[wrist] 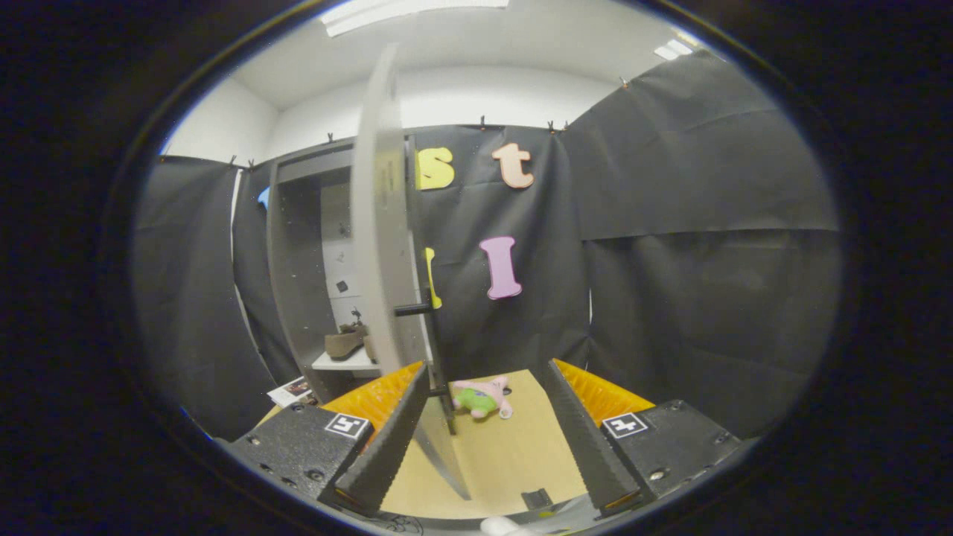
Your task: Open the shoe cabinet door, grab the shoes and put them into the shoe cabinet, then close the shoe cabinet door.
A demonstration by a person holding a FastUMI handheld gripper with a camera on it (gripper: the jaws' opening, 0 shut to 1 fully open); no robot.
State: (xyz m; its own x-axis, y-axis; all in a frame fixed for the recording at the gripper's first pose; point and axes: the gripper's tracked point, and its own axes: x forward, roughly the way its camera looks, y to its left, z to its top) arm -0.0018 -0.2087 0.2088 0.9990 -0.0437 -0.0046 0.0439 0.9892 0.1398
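The grey shoe cabinet [298, 246] stands to the left beyond my fingers, its door [383, 246] swung wide and seen edge-on. A dark bar handle [413, 309] juts from the door's edge. Brown shoes [346, 342] rest on a white shelf [339, 363] inside the cabinet. My gripper [484, 413] is open, its two fingers spread wide with nothing pressed between them. The door's lower edge runs down just inside the left finger [394, 432].
A pink and green plush toy [482, 398] lies on the tan floor board [506, 454] ahead, between the fingers. A printed card [292, 390] lies on the floor left of the cabinet. Black cloth walls close in the booth on the right and left.
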